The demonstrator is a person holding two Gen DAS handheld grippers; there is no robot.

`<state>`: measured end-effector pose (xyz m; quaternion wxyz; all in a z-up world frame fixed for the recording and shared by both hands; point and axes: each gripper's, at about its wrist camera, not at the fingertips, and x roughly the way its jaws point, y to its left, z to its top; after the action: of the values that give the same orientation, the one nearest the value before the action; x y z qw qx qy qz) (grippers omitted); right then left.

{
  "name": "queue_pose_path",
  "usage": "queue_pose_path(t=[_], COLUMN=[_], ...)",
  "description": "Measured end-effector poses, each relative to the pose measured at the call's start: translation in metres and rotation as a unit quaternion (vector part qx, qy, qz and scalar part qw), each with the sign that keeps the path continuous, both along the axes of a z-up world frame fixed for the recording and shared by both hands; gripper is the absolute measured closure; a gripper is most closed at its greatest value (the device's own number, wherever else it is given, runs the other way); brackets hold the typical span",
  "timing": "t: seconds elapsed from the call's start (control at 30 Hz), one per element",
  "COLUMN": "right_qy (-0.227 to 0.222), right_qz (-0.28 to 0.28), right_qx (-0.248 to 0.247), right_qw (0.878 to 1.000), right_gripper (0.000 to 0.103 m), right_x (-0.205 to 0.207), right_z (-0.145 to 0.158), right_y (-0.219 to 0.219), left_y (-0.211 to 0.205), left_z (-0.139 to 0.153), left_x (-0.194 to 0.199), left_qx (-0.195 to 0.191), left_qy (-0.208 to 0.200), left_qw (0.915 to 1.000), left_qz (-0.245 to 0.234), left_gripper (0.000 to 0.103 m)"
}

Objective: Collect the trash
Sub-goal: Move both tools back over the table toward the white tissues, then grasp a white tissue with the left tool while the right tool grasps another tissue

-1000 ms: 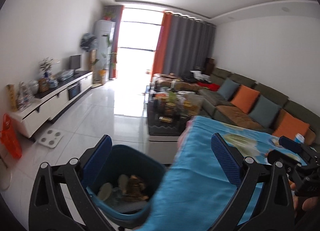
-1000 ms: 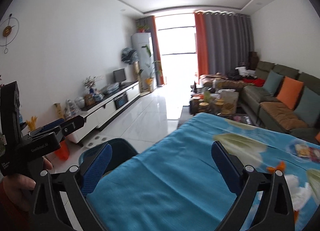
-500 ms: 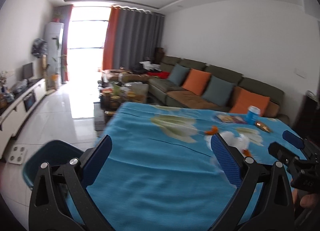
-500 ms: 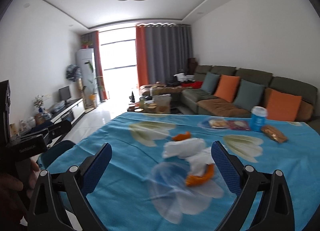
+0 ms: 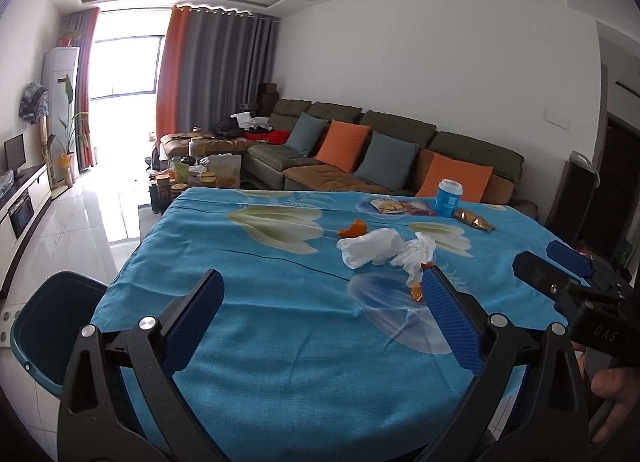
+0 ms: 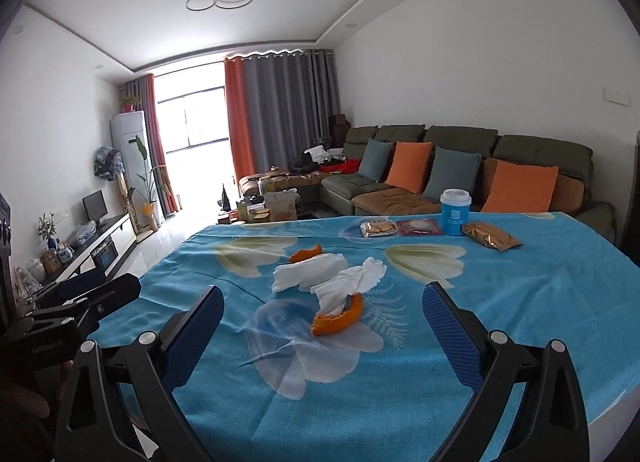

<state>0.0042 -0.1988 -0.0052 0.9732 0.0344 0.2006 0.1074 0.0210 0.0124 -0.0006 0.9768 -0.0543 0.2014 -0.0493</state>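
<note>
Jaws: left gripper (image 5: pixel 320 318) spread wide, nothing between the pads; right gripper (image 6: pixel 322 332) likewise spread wide and empty.

Change since a second ago: both wrist views then looked toward the bin and the table's left edge, the left one straight down into the bin onto scraps lying in it; both have since swung right and now face the littered middle of the table. Judged meaning: a drop-off appears finished and the next pick-up is being lined up.

Trash, on the blue flowered tablecloth (image 6: pixel 520 302):
- crumpled white tissues (image 6: pixel 320 276), two wads touching one another, mid-table;
- orange peel, near piece (image 6: pixel 338 320), partly under the nearer tissue, straight ahead between the right gripper's fingers;
- orange peel, far piece (image 6: pixel 306 253), just behind the tissues.

Far edge, possibly trash, cannot tell: blue cup with white lid (image 6: pixel 455 212), upright; gold packet (image 6: pixel 492 240) just beside it; two flat snack wrappers (image 6: pixel 400 227) lying side by side.

Receptacle: dark teal bin (image 5: pixel 52 326) on the floor at the table's left corner, well apart from the litter.

Remaining: all listed litter not yet collected; the near peel and tissues seem the likeliest next grasp.
</note>
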Motion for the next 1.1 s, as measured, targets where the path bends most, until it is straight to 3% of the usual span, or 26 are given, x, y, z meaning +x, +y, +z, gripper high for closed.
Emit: queue_pose_path(t=[0.27,0.67,0.97,1.07,1.1], right_qy=[0.051,0.123,0.186,0.204,0.21], right_qz=[-0.02,-0.009,0.006,0.018,0.021], right_qx=[0.023,0.033,0.036,0.035,0.036], right_qw=[0.998,0.992,0.982,0.978,0.977], right_gripper=[0.007,0.008,0.019,0.027,0.03], right_x=[0.038,0.126,0.183,0.196,0.2], right_z=[-0.013,-0.026,-0.044,-0.051,-0.053], right_y=[-0.017,-0.022,-0.023,-0.021,-0.021], left_y=[-0.002,-0.029,-0.049,-0.055,-0.056], left_z=[-0.007,-0.018,-0.032,-0.042,-0.045], left_x=[0.036,0.123,0.186,0.208,0.214], left_qx=[0.011,0.047,0.054,0.053,0.052], left_qy=[0.023,0.061,0.104,0.136,0.146], left_qw=[0.9996,0.9956,0.9893,0.9842,0.9828], left_qz=[-0.013,-0.054,-0.088,-0.1,-0.101], left_gripper=[0.006,0.006,0.006,0.011,0.017])
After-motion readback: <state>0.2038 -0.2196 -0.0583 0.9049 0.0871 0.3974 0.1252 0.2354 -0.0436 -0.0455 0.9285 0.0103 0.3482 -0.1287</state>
